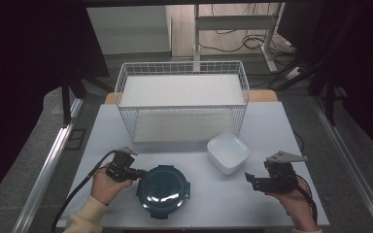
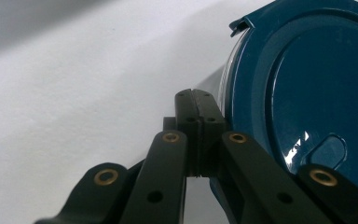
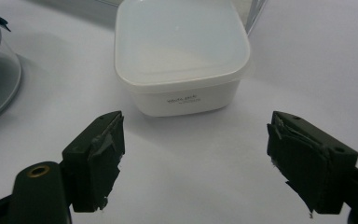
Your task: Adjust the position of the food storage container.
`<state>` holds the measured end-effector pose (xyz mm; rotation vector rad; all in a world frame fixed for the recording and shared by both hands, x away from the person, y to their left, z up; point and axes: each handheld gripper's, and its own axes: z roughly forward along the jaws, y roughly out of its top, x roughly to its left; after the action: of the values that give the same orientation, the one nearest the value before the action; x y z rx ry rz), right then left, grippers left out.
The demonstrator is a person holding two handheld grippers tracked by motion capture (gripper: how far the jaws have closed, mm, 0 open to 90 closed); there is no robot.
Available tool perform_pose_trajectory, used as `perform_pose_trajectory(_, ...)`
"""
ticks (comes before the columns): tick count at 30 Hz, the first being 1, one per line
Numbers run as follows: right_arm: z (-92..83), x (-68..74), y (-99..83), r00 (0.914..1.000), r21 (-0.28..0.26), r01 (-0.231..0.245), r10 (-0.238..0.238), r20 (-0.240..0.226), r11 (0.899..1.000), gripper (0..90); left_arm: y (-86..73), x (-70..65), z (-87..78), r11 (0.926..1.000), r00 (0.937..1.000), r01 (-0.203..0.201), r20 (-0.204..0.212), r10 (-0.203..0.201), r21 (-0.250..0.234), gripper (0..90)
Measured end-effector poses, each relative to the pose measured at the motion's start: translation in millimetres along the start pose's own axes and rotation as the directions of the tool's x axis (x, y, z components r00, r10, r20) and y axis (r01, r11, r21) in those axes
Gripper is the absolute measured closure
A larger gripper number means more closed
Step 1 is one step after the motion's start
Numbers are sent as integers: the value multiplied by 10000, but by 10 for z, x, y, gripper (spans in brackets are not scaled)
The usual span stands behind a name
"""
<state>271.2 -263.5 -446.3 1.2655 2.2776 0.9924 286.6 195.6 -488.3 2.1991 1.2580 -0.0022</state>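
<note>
A round container with a dark teal lid (image 1: pixel 163 191) sits near the table's front edge, left of centre. My left gripper (image 1: pixel 139 173) is shut with nothing between its pads, and its tips rest against the left rim of that lid (image 2: pixel 303 93). In the left gripper view the closed fingertips (image 2: pixel 196 109) sit just beside the lid's edge. A white square bowl (image 1: pixel 228 152) stands right of centre. My right gripper (image 1: pixel 250 180) is open at the front right, pointing toward the white bowl (image 3: pixel 179 51) with a stretch of bare table between. Its pads (image 3: pixel 100 154) hold nothing.
A white wire basket (image 1: pixel 182 99) stands at the back of the white table (image 1: pixel 213 201). Metal rails run along both sides of the table. A desk frame and cables lie on the floor beyond.
</note>
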Motion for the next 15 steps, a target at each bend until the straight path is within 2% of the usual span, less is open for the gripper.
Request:
perform_pose_trajectory(10, 11, 17, 1, 10000, 33, 57, -57, -19, 10000, 188, -31, -135, 46, 9998, 9992, 194, 341, -192, -58, 900)
perform_pose_trajectory(15, 6, 23, 4, 10000, 9, 63, -63, -16, 10000, 188, -42, -163, 49, 9996, 9990, 265, 359, -263, -51, 900)
